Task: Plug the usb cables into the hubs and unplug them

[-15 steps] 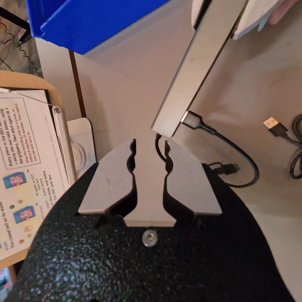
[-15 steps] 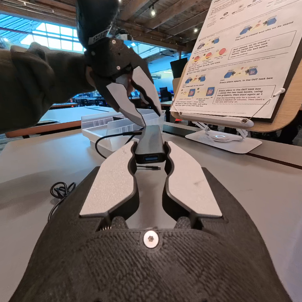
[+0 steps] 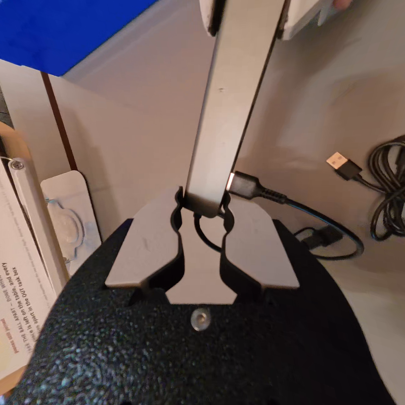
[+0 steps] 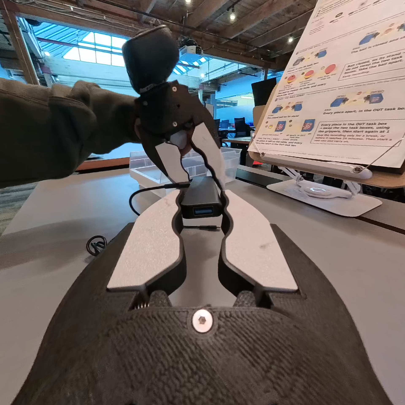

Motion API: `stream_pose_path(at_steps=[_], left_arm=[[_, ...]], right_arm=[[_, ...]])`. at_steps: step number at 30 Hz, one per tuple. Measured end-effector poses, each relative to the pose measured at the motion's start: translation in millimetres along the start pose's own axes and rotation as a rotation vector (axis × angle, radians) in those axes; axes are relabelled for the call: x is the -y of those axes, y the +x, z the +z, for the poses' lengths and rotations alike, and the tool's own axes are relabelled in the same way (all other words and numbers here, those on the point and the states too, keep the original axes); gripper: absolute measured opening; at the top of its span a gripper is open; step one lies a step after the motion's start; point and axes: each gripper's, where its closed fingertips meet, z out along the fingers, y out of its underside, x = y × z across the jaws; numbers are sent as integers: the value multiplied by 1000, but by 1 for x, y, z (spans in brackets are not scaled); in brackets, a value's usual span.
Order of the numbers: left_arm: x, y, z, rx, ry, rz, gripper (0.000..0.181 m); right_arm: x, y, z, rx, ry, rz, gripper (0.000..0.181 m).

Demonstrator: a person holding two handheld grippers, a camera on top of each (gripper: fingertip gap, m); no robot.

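Stood at the right edge of the pale grey desk [image 4: 65, 210]: a printed instruction sheet [image 4: 350, 92] clipped on a tilted wooden board with a white metal stand [image 4: 324, 197]. Sat farther back: a clear plastic compartment tray [image 4: 153, 168]. Lay near the far edge: a blue plastic bin [image 3: 65, 30].

hub [image 3: 230, 122] lies between both grippers, over table [image 3: 142, 131].

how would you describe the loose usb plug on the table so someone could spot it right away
In the left wrist view, start at the long grey hub held between the two grippers, then look right across the table. The loose USB plug lies beside a coiled black cable; its bare metal end is plugged into nothing.
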Motion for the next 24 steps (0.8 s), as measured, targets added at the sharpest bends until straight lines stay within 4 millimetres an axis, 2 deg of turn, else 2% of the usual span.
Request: stream_pose_path(at_steps=[5,8,11,18,21,24], left_arm=[[6,-12,-21,26,-32,113,33],[13,-11,-29,1,-49,156,32],[24,-6,-29,-29,-34,185,32],[30,-13,-24,-14,-79,239,32],[27,-13,-23,-18,-104,251,32],[22,-14,-21,-16,-131,262,32]], right_arm=[[1,-2,1,22,8,4,31],[-2,-8,4,36,-15,-50,35],[-7,-14,8,42,-47,-99,37],[-1,-7,4,16,1,-61,37],[0,-5,4,2,1,-58,42],[0,-3,4,-4,3,-50,39]])
